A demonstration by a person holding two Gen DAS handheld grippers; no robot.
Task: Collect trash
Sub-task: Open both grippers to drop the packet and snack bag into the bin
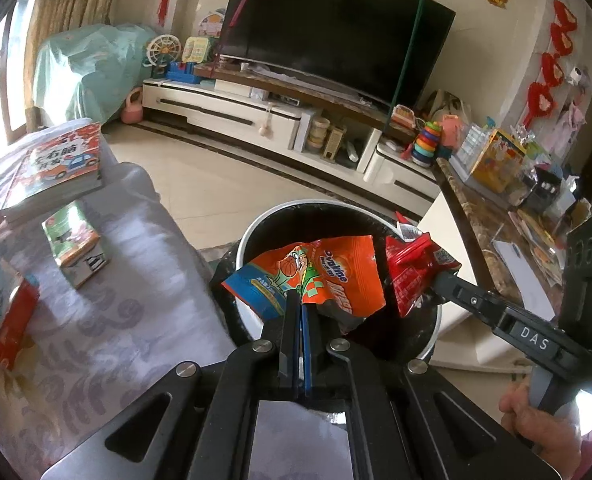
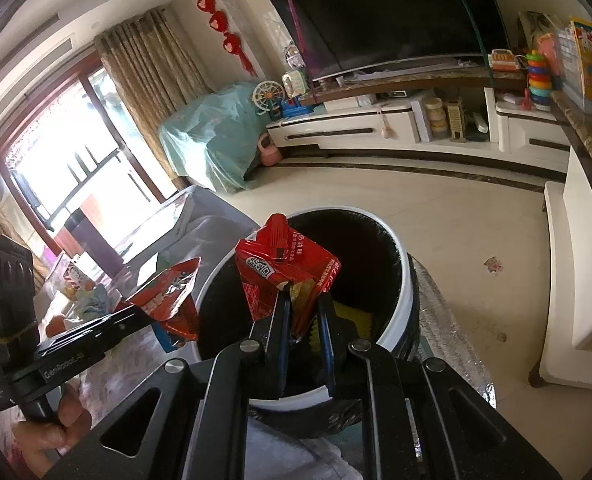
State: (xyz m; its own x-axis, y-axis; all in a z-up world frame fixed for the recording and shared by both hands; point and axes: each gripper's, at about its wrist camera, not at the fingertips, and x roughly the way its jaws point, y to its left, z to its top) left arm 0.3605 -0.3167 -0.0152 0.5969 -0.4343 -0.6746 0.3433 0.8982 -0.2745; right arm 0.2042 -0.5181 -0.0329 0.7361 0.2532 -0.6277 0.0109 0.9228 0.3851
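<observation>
Two wrappers over one bin [image 1: 252,236], left gripper [image 1: 299,300] clamped on orange Ovaltine packet [image 1: 328,276], right gripper [image 2: 302,308] clamped on red packet [image 2: 284,268].

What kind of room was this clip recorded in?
Most likely a home living room: a big television stands on a long low cabinet, children's toys such as stacking rings sit beside it, and curtains hang by a balcony door.

My left jaws pinch an orange snack bag [image 1: 328,276], crumpled, w/ blue corner at 9 o'clock. My right jaws hold a red wrapper [image 2: 286,276], torn. Both over the white bin [image 2: 406,280], black-lined, open.
</observation>
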